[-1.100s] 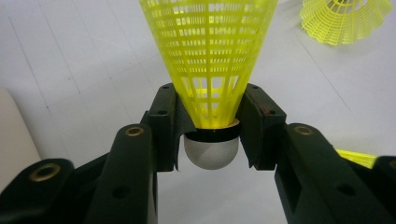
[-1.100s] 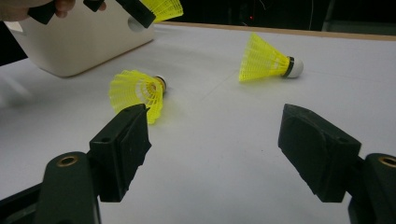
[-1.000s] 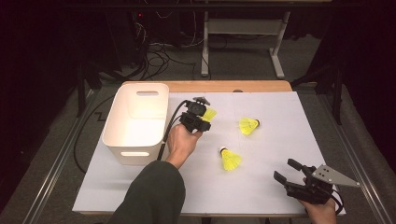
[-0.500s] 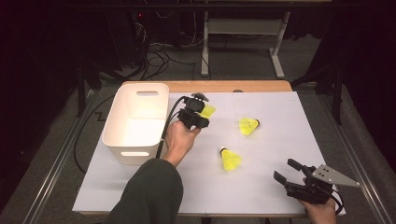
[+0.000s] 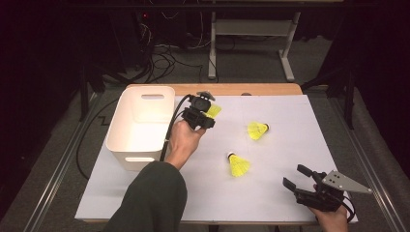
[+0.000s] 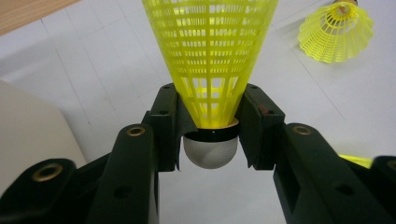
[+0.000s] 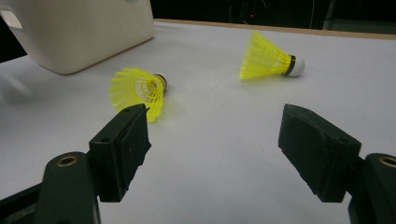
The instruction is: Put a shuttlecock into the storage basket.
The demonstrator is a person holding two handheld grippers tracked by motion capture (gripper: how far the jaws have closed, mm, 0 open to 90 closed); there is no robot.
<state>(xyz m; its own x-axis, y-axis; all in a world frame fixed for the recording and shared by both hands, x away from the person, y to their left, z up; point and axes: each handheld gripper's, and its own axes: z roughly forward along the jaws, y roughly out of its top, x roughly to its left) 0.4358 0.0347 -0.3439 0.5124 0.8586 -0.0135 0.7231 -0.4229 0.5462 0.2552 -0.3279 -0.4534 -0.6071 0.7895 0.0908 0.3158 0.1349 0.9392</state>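
The yellow plastic-mesh shuttlecock [image 6: 210, 60] clamped in the left tool [image 6: 210, 133] has a latticed, slightly glossy skirt and a smooth matt white rounded nose with a black band. The tool's black jaws look like matt moulded plastic with brass-coloured rivets. The white rectangular plastic bin [image 5: 140, 126] at the left is smooth with a soft sheen, standing on matt white paper sheeting [image 5: 285, 159] over the light wooden desk [image 5: 251, 89].

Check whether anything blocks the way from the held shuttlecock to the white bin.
Nothing visible does. The left gripper holds the shuttlecock just right of the bin, whose top is open; only bare table lies between them.
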